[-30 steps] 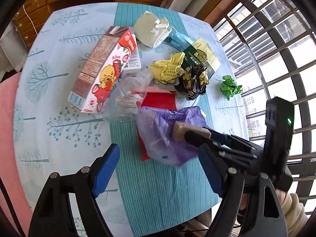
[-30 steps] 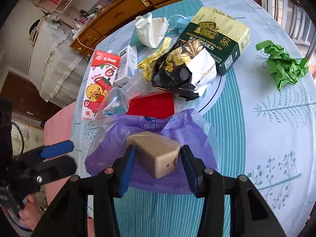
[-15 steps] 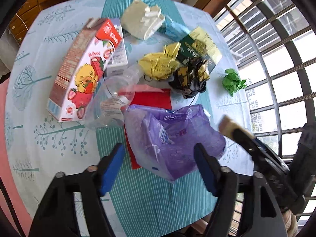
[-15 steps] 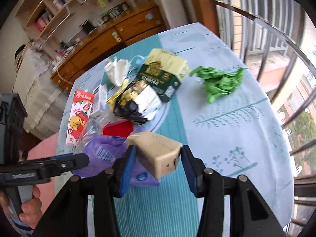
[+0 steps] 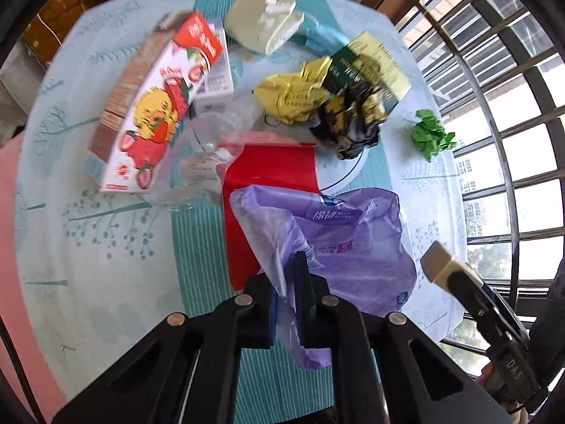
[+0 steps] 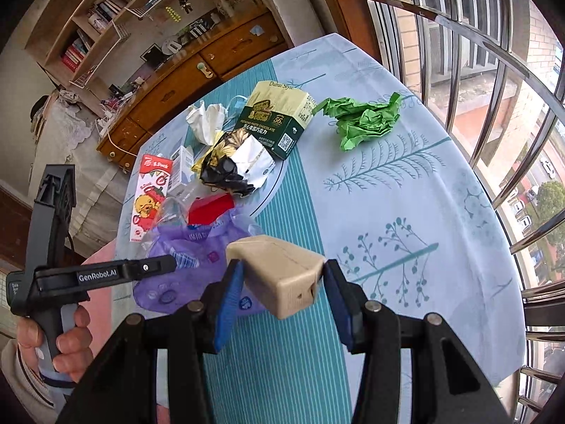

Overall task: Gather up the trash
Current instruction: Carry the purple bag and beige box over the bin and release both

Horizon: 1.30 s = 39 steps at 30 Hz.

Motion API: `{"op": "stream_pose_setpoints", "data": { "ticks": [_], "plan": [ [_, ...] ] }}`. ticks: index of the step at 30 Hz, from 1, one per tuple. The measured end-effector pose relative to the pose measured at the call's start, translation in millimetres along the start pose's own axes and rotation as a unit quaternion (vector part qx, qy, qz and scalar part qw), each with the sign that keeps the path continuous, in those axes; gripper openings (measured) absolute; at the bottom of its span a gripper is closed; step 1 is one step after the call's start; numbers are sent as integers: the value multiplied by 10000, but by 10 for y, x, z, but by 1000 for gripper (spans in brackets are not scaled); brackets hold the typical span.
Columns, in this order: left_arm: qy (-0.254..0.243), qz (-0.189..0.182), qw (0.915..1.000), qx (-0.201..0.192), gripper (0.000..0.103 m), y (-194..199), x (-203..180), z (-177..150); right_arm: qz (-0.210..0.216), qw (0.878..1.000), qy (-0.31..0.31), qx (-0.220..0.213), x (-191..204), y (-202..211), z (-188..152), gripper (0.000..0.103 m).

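Observation:
My left gripper (image 5: 287, 282) is shut on the near edge of a crumpled purple plastic bag (image 5: 346, 247), which lies on the tablecloth. In the right wrist view the same purple bag (image 6: 190, 275) sits behind my right gripper (image 6: 282, 282). That gripper is shut on a small beige box (image 6: 279, 279) and holds it above the cloth, to the right of the bag. The left wrist view shows the beige box (image 5: 436, 261) at the lower right. The left gripper's fingertips (image 6: 166, 265) reach the bag from the left.
Beyond the bag lie a red packet (image 5: 272, 169), a clear bottle (image 5: 204, 152), a strawberry milk carton (image 5: 152, 123), yellow wrapper (image 5: 293, 95), black-gold wrapper (image 5: 353, 120), a green chocolate box (image 6: 279, 113), crumpled green paper (image 6: 363, 120) and white tissue (image 5: 261, 24). Window bars (image 6: 494, 70) stand on the right.
The left gripper's jaws have shut on the purple bag's edge. The right gripper has lifted the beige box off the bag and carried it up and to the right.

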<state>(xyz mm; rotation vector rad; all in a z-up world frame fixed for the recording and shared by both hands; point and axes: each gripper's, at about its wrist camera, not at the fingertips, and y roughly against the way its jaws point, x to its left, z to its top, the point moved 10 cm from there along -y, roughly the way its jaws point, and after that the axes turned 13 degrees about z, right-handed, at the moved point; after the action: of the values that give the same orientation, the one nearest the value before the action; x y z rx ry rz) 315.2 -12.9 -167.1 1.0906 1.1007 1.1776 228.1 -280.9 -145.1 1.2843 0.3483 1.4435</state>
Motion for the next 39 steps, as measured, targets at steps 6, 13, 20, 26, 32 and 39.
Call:
{"op": "stream_pose_setpoints", "data": {
  "ticks": [6,13,20,26,32,39],
  "plan": [
    [24,161,9986,-512,5,547,-6,-176,155,9998,109,-23,85,276,-134,47],
    [-226,635,9873,-1437,5,1266,-121,-547,413,9983,413,-5,184,709,-386,47],
    [-99,841,9790,-1857,5,1778,-181,-1114,577,9953,773,81,195,1072,-694,47],
    [81,1191,9738,-1933,6,1887,-205,-1706,732,9905,1106,361,148,1296,-1090,47],
    [8,1643,9731,-1613,6,1741,-201,-2253,849,9865,1183,752,53,1280,-1507,47],
    [-383,1880,9745,-1168,6,1400,-279,-2630,863,9854,1121,951,-16,1165,-1884,47]
  ]
}}
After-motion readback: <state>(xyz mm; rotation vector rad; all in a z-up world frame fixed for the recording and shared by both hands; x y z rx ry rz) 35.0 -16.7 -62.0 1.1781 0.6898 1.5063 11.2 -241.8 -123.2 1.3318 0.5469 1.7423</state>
